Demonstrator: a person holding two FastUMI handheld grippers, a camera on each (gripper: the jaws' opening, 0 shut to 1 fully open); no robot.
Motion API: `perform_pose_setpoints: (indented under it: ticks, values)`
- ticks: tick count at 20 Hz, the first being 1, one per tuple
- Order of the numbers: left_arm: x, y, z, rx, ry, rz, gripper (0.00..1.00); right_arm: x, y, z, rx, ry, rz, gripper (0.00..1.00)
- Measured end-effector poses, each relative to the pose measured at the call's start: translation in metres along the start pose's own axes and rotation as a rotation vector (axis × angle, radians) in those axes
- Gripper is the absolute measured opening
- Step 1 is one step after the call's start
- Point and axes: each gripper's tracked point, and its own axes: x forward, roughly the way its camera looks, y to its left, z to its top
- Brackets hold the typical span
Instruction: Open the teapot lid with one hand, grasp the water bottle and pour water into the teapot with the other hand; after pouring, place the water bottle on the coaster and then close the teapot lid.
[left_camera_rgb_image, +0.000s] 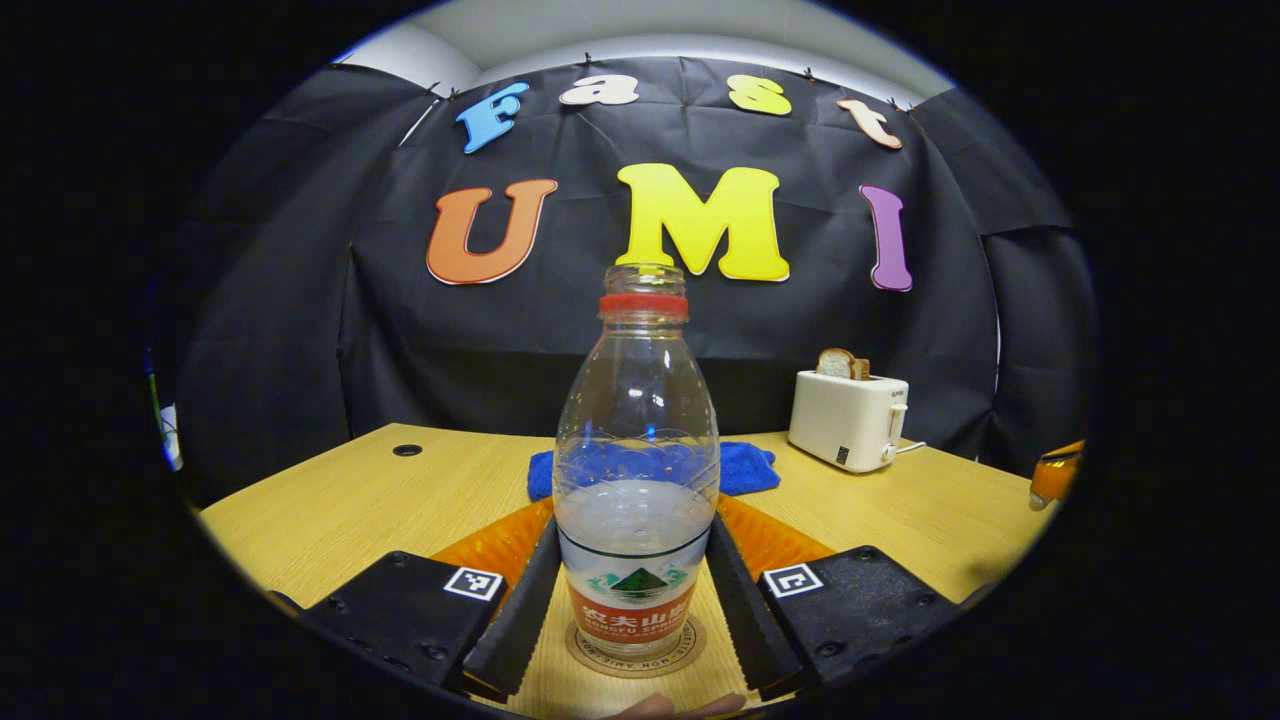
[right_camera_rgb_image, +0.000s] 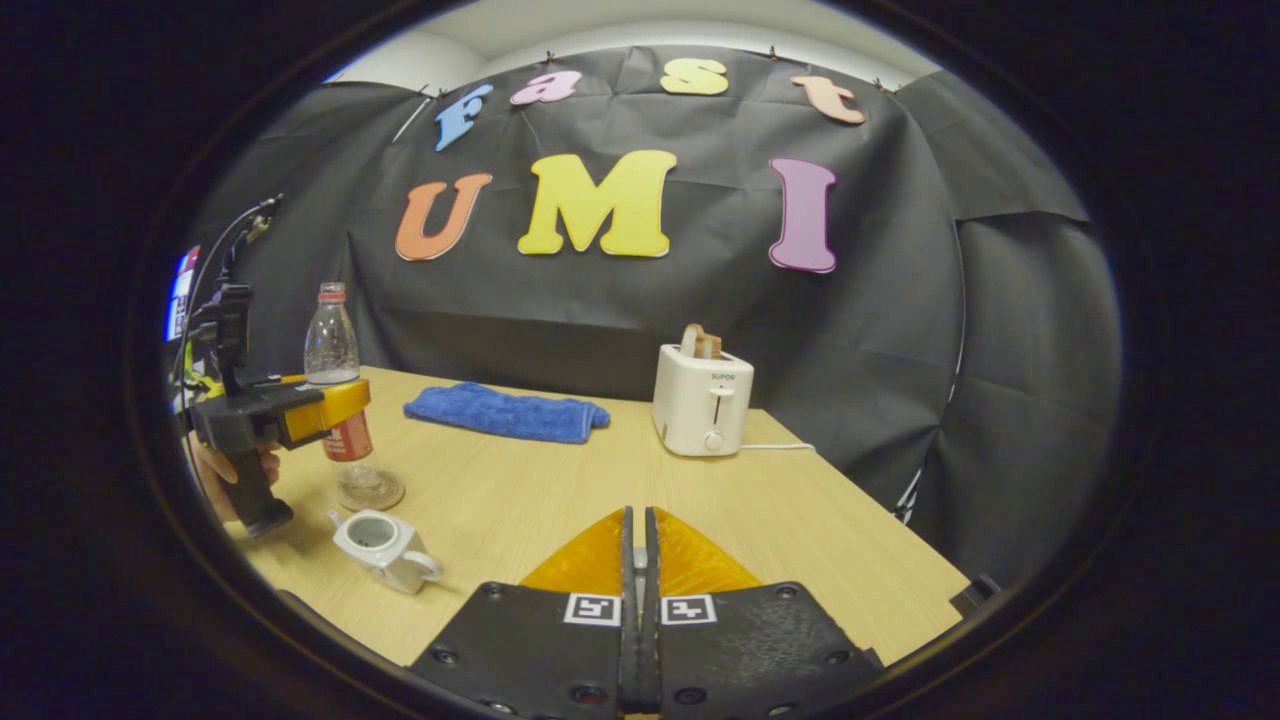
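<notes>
Left gripper view: the water bottle (left_camera_rgb_image: 637, 470) stands on the coaster (left_camera_rgb_image: 636, 652) between the left gripper's (left_camera_rgb_image: 636, 610) fingers — contact unclear. Right gripper (right_camera_rgb_image: 637, 560) is closed, empty; the teapot (right_camera_rgb_image: 385, 547) sits near the coaster, lid unseen.

Toaster (right_camera_rgb_image: 702, 400) front carries the brand "SUPOR" above its lever. Water bottle (left_camera_rgb_image: 637, 470) label: Chinese characters, with "NONGFU SPRING" beneath. Coaster (left_camera_rgb_image: 636, 652) rim lettering too small to read.
</notes>
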Motion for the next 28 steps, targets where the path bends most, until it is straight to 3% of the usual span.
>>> perform_pose_setpoints:
  ticks: [8, 13, 14, 15, 18, 28]
  values:
    - [0.006, -0.001, -0.016, -0.036, 0.039, -0.015, 0.81, 0.002, -0.001, -0.001, -0.001, 0.002, -0.003, 0.0]
    - [0.004, -0.003, -0.016, -0.007, 0.028, -0.04, 0.82, 0.002, 0.001, -0.003, -0.006, 0.006, -0.001, 0.0]
    - [0.004, -0.003, -0.018, -0.002, 0.03, -0.045, 0.89, 0.002, 0.002, -0.002, -0.009, 0.006, 0.0, 0.0]
    - [0.004, -0.004, -0.021, 0.003, 0.035, -0.05, 0.84, 0.001, 0.003, -0.002, -0.011, 0.005, 0.001, 0.0]
    - [-0.005, -0.005, -0.025, 0.014, 0.039, -0.045, 0.9, 0.0, 0.008, -0.001, -0.022, 0.001, 0.009, 0.0]
    - [-0.041, -0.006, -0.045, -0.049, 0.073, -0.105, 0.92, -0.011, 0.032, 0.009, -0.058, -0.037, 0.024, 0.0]
